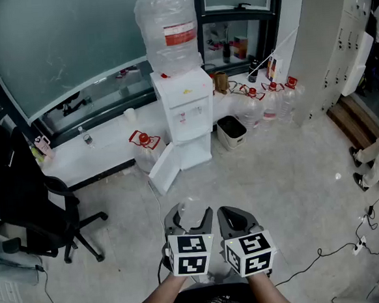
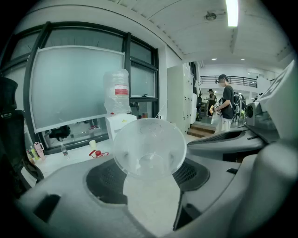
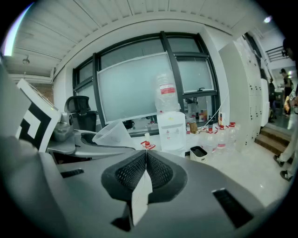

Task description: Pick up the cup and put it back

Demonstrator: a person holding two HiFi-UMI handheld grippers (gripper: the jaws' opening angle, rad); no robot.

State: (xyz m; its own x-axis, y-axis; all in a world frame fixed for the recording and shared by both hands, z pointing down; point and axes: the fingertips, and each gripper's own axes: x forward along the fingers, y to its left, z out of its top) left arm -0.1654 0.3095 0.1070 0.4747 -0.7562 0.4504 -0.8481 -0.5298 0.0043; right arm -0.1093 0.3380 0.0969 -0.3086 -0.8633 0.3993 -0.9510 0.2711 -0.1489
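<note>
Clear plastic, thin and nearly see-through: the cup (image 2: pixel 149 146) sits between the jaws of the left gripper (image 1: pixel 191 217). Those jaws stand wide and press on its sides, holding it above the floor (image 1: pixel 277 186) at the bottom centre of the head view.

In the left gripper view we look through its rim to the smaller base, so its long axis runs roughly along the gripper's own line. Whether mouth or base faces us we can't quite say, the wall being so transparent.

The right gripper (image 3: pixel 146 157) is just beside the left one, toward the frame's right, with its jaws closed together on nothing. The left hand is plainly the one to do the placing.

We judge the lift done and the return not yet made. The likely goal lies up-frame and well apart: the white water dispenser (image 1: pixel 186 108), with its lower door (image 1: pixel 166 171) swung open, or the white ledge (image 1: pixel 92 155) beside it. Nothing stands in between. The office chair (image 1: pixel 30 206) at left and the bin (image 1: pixel 232 131) and red-capped bottles (image 1: pixel 267 102) at right only flank the way.
</note>
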